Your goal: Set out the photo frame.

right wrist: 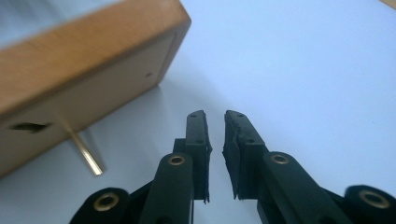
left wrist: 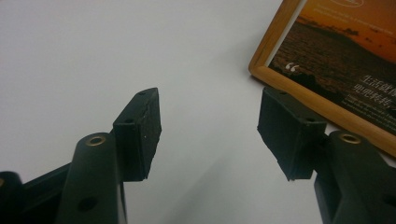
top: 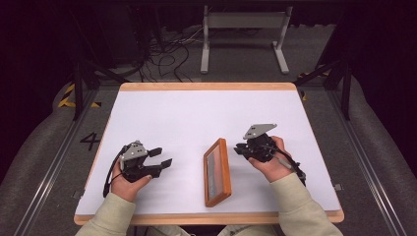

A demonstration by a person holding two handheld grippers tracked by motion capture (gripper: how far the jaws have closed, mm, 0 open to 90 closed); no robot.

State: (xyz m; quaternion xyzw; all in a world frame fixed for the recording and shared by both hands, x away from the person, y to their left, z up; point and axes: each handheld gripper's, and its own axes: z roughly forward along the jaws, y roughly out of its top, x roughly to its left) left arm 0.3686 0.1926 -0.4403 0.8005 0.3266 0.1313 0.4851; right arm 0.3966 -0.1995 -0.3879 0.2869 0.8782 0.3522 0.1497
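Note:
A wooden picture frame [top: 217,172] sits near the front middle of the white table top [top: 196,113]. Its sunset picture with white lettering faces my left gripper [top: 163,156]; in the left gripper view the frame [left wrist: 336,60] lies just beyond the right jaw. That left gripper [left wrist: 208,126] is open, its jaws wide apart and nothing between them. My right gripper [top: 239,148] rests just right of the frame. In the right gripper view its jaws [right wrist: 215,116] stand almost together with nothing held, beside the frame's plain wooden back [right wrist: 84,70] and a thin brass pin [right wrist: 86,151].
The table has a wooden rim [top: 206,86]. Behind it on the floor are a metal stand [top: 243,22] and loose cables [top: 167,54]. White surface stretches across the far half of the table.

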